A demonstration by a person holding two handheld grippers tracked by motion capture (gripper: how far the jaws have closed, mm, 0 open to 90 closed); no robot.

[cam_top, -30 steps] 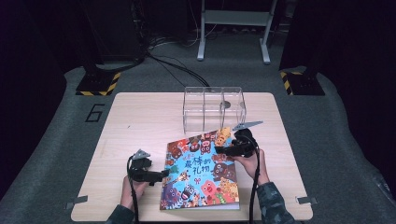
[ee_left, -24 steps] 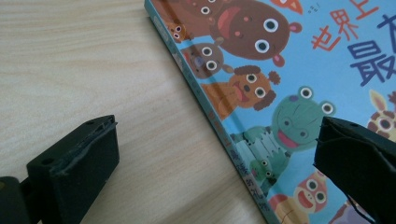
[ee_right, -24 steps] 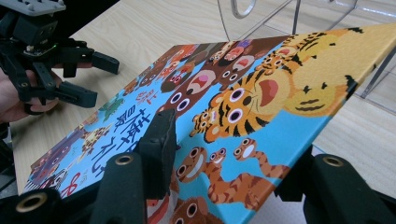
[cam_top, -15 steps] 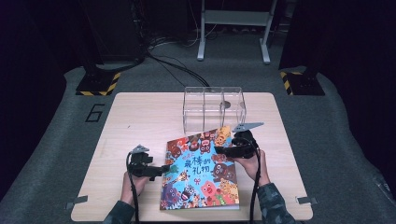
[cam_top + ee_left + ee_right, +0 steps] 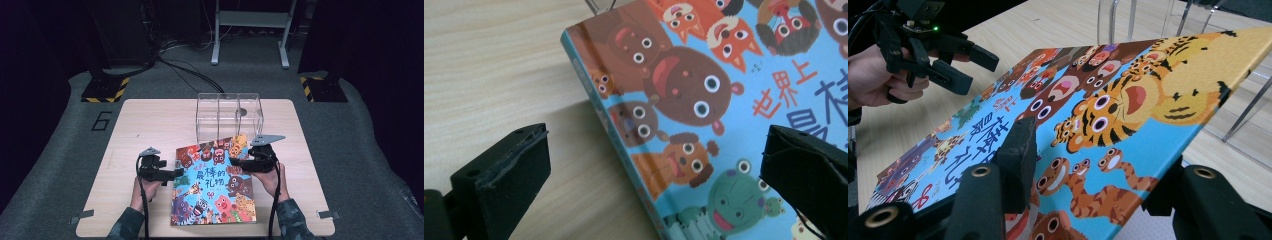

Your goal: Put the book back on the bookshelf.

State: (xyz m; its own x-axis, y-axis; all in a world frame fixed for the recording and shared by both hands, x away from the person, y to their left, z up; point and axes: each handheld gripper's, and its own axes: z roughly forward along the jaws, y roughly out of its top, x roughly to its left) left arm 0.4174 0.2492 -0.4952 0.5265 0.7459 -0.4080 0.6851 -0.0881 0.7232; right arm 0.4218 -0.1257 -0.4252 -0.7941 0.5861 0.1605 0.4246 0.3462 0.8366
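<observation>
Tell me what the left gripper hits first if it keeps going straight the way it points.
Most likely the picture book: its spine edge lies between the left gripper's open jaws, just ahead; exact depth is unclear.

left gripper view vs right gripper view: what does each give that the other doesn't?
Left gripper view: its own open jaws straddling the book's spine edge, not touching it, with a brown bear and green frog on the cover.

Right gripper view: the right gripper shut on the book, lifting that edge off the table; the left gripper in a hand; the clear box behind.

Both: the illustrated cover and the wooden tabletop.
</observation>
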